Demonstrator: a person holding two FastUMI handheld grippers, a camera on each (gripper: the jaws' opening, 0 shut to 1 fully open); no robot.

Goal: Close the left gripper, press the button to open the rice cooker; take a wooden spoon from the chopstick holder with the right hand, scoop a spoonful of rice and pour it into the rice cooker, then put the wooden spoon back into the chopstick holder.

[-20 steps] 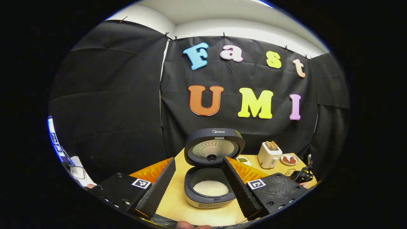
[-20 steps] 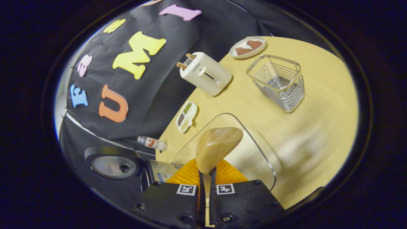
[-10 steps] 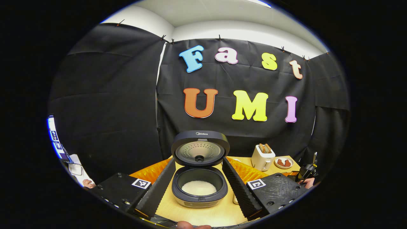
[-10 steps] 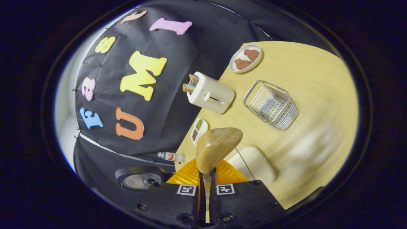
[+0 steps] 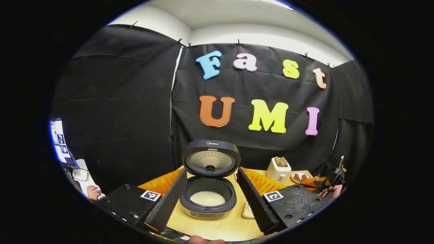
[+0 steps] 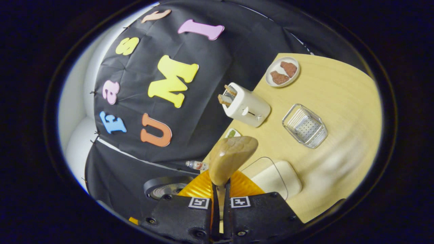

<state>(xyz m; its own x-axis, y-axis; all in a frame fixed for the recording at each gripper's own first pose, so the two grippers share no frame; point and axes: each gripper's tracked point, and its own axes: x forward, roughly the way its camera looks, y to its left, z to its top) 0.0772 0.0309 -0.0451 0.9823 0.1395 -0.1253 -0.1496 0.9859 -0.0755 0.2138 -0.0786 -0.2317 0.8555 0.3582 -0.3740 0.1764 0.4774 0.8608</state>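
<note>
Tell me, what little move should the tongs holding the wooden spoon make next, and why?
Probably carry the pale wooden spoon toward the square wire chopstick holder and lower it in. The right tongs are shut on its handle, the bowl looks empty, and the open dark rice cooker already has white rice inside, so putting the spoon back seems to be what's left.

You face black cloth walls [image 5: 115,101] clipped up beneath a white ceiling [image 5: 237,13]. A pale wooden tabletop [image 6: 339,101] sits before them, and a lit screen [image 5: 57,139] glows far left.
</note>
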